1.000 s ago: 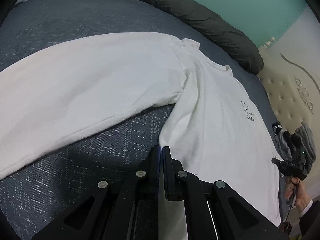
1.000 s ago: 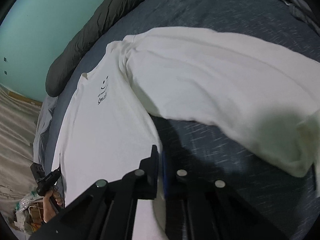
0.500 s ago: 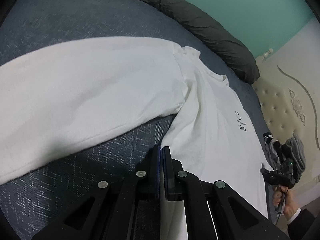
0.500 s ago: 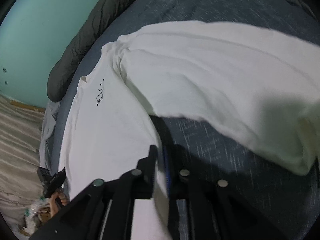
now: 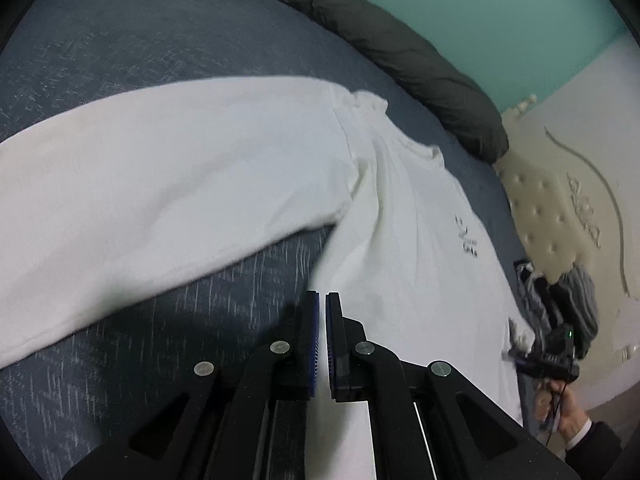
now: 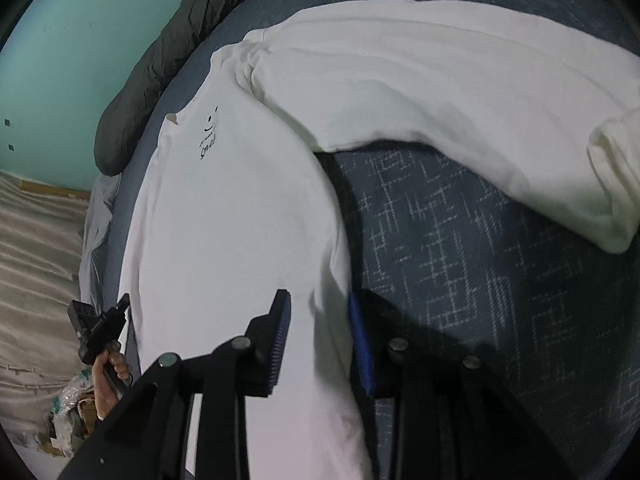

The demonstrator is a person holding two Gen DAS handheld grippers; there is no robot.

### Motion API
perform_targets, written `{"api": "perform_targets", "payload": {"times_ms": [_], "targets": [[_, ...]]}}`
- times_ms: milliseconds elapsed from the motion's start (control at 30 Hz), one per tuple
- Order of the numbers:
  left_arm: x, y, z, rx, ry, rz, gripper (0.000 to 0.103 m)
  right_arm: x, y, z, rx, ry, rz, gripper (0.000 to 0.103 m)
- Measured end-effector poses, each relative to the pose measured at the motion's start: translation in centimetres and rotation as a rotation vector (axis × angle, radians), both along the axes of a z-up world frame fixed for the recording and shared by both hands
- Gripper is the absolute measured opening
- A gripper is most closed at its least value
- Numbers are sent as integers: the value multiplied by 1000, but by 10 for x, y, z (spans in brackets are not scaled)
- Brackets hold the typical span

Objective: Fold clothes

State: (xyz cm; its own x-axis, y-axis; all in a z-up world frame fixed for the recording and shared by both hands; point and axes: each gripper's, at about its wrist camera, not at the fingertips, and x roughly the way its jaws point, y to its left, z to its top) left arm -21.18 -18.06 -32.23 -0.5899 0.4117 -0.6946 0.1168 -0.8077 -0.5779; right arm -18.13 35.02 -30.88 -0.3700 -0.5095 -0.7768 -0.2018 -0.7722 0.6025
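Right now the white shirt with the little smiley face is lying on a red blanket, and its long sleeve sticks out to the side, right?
Not quite. The blanket is dark blue with a pale line pattern, not red; the right wrist view shows it clearly. The rest is right: the white shirt with the smiley face lies on it, and its long sleeve sticks out to the side.

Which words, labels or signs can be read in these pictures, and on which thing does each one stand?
Small black print on the chest of the white sweatshirt: a smiley sign above one short word, too blurred to read with certainty.
The same print in the left wrist view: also too blurred to read.
No other text is visible, neither on the blue bedcover nor on the wall.
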Motion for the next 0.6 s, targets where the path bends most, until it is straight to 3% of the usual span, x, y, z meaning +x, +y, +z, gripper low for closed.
{"api": "perform_targets", "payload": {"times_ms": [233, 467, 600], "targets": [[25, 6, -2, -70, -106, -61, 3, 18, -9, 6, -1, -25, 43, 33], [52, 24, 2, -234, -173, -138, 3, 36, -6, 17, -36, 9, 18, 34], [62, 37, -3, -265, -200, -184, 3, 43, -9, 24, -51, 33, 21, 34]]}}
